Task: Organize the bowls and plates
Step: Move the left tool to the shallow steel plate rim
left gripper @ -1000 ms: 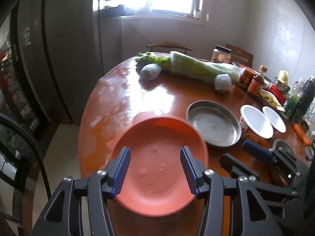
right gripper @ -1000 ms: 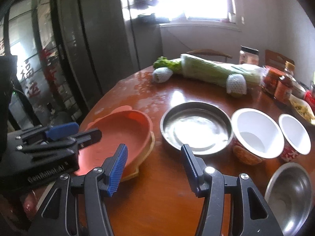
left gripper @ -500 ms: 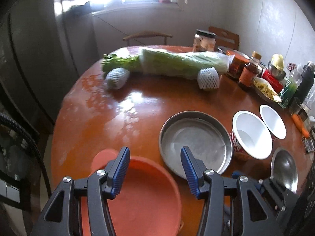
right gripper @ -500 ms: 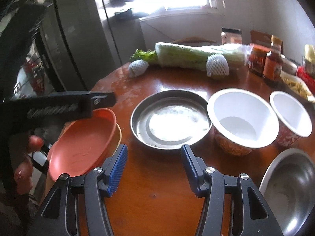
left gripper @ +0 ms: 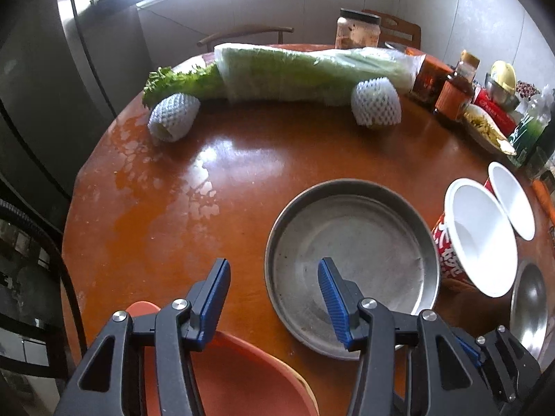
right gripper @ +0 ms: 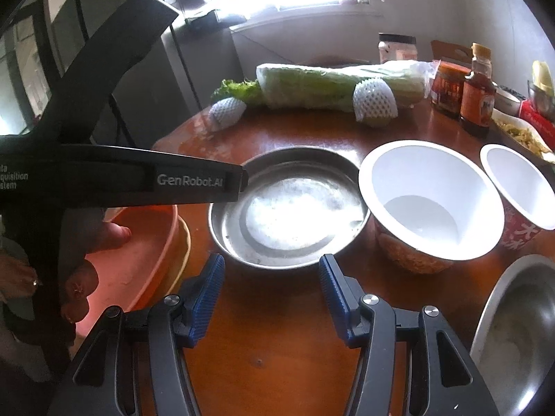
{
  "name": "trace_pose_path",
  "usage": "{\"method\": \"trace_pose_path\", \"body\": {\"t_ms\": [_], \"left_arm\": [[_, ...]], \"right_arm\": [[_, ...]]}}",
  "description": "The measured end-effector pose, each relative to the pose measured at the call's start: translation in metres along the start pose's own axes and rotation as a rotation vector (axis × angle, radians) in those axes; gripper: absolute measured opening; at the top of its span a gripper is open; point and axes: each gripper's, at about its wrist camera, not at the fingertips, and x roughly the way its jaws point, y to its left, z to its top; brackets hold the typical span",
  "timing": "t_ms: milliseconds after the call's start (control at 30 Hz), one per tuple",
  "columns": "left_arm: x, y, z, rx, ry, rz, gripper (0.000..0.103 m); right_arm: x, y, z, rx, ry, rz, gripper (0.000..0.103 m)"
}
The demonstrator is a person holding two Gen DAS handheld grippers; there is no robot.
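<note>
A round steel plate (left gripper: 350,256) lies on the brown table; it also shows in the right wrist view (right gripper: 288,215). An orange plate (left gripper: 242,381) sits at the near left edge, stacked on a yellowish one (right gripper: 184,242). My left gripper (left gripper: 274,291) is open and empty, above the steel plate's left rim. My right gripper (right gripper: 272,291) is open and empty, just in front of the steel plate. Two white paper bowls (right gripper: 430,201) (right gripper: 520,187) stand to the right, and a steel bowl (right gripper: 517,339) lies at the near right.
A wrapped cabbage (left gripper: 305,72), greens and two foam-netted fruits (left gripper: 173,118) lie across the far side. Jars, bottles and snack packets (left gripper: 454,93) crowd the far right. The left gripper's body (right gripper: 121,176) crosses the right wrist view. A chair (left gripper: 242,34) stands behind the table.
My left gripper has moved forward and right, off the orange plate towards the steel plate. My right gripper has closed in on the steel plate. Both stay open.
</note>
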Motion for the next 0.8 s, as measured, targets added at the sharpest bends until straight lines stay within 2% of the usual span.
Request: {"method": "trace_pose_path", "body": {"t_ms": [100, 167, 367, 533, 633, 700, 767, 800], "left_arm": [[0.006, -0.005, -0.001, 0.022, 0.020, -0.013, 0.048], [0.010, -0.009, -0.001, 0.038, 0.035, -0.016, 0.040], [0.017, -0.012, 0.000, 0.051, 0.050, -0.005, 0.034], [0.019, -0.011, 0.000, 0.054, 0.048, -0.007, 0.030], [0.019, -0.009, -0.001, 0.052, 0.044, -0.006, 0.029], [0.018, -0.008, -0.001, 0.049, 0.039, -0.017, 0.029], [0.015, -0.009, -0.003, 0.046, 0.041, -0.065, 0.024], [0.014, -0.011, -0.004, 0.050, 0.044, -0.077, 0.024]], "right_arm": [[0.004, 0.000, 0.001, -0.003, 0.014, -0.006, 0.062], [0.006, 0.000, 0.000, -0.006, 0.023, -0.022, 0.062], [0.004, -0.014, 0.003, 0.091, 0.015, 0.002, 0.065], [0.013, -0.018, 0.008, 0.103, 0.025, -0.040, 0.066], [0.016, -0.016, 0.009, 0.086, 0.030, -0.030, 0.065], [0.016, -0.014, 0.011, 0.075, 0.025, -0.022, 0.063], [0.014, -0.011, 0.012, 0.059, 0.015, -0.002, 0.051], [0.014, -0.007, 0.012, 0.047, 0.016, 0.016, 0.050]]}}
